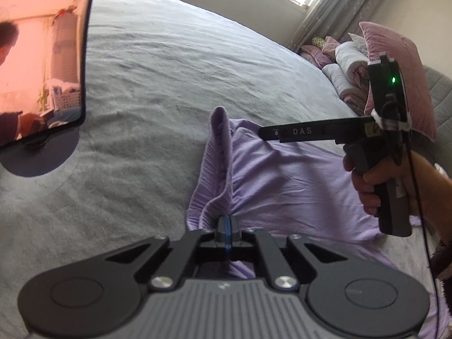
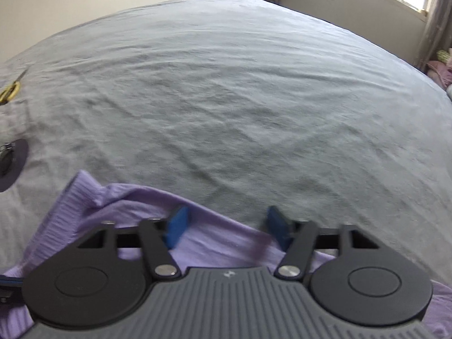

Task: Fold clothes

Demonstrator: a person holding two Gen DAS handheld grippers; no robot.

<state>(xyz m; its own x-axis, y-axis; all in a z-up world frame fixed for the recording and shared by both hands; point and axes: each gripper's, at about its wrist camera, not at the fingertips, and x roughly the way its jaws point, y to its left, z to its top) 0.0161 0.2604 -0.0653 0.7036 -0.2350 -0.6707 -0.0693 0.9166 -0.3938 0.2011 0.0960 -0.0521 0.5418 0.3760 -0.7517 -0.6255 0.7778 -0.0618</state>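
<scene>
A lilac garment (image 1: pixel 285 180) with a ribbed hem lies on a grey bedspread (image 1: pixel 169 84). My left gripper (image 1: pixel 227 227) is shut on the ribbed edge of the garment, which rises in a fold in front of it. My right gripper (image 2: pixel 226 224) is open, its blue pads (image 2: pixel 176 226) apart just above the garment's far edge (image 2: pixel 220 240). In the left wrist view the right gripper (image 1: pixel 268 134) reaches in from the right, hand-held, over the garment.
A mirror on a round base (image 1: pixel 42 70) stands at the left on the bed. Pink and white pillows (image 1: pixel 367 65) are piled at the far right under a window. Yellow-handled scissors (image 2: pixel 11 90) lie at the bed's left edge.
</scene>
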